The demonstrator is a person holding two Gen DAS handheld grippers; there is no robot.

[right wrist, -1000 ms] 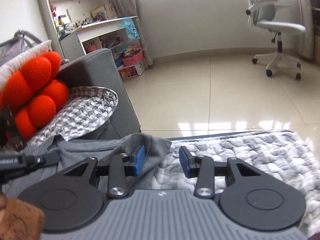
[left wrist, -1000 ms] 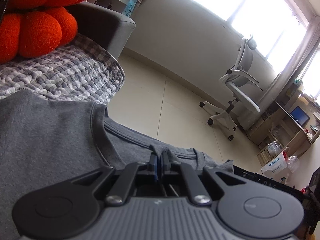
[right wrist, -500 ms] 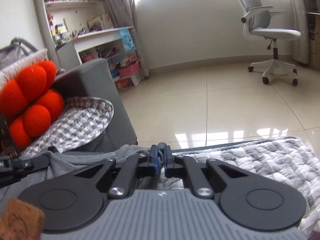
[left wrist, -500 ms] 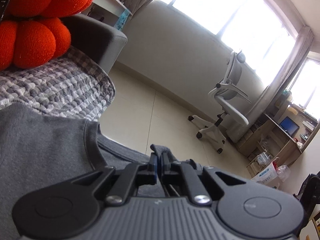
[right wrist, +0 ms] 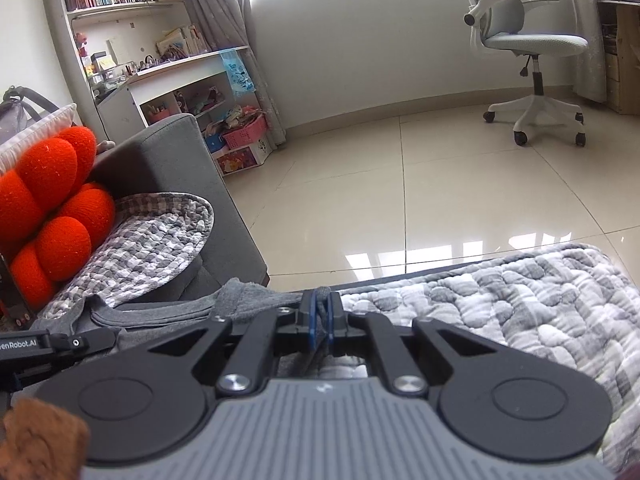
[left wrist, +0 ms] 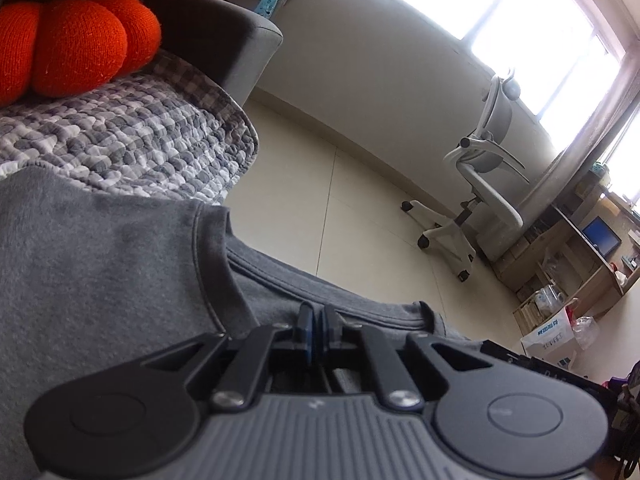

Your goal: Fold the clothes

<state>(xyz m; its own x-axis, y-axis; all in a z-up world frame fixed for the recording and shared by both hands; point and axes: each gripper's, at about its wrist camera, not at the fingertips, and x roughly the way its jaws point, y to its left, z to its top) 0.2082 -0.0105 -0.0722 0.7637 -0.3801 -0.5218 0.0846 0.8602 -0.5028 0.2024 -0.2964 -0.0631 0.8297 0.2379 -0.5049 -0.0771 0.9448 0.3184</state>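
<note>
Both grippers now have hold of the soft grey knit T-shirt (left wrist: pixel 120 264), and that is the fresh news: a second ago only the left gripper (left wrist: pixel 316 320) was pinched on it, while the right one stood with its fingers apart beside a loose corner of the cloth. On the left, the blue-padded fingers (left wrist: pixel 306 322) remain clamped tight on the fabric just below the ribbed neckline, with the shirt spread across the grey-and-white quilted sofa cover (left wrist: pixel 132 136) under the orange knitted knot cushion (left wrist: pixel 76 40). On the right, the right gripper (right wrist: pixel 320 316) has closed on a bunched fold of the same grey cloth; its fingers (right wrist: pixel 307 318) are easing a hair wider at this instant, yet the fabric is plainly nipped between the pads. With two corners secured, I would judge the grasping step done and the shirt ready to be lifted or drawn over for a fold. As for how it lies: the collar faces out toward the tiled floor and the white swivel office chair (right wrist: pixel 528 52), so the shirt's length seems to run from the sofa's front edge back toward the person, while the held edge stretches crosswise between the two grippers. The hem is out of sight.
</note>
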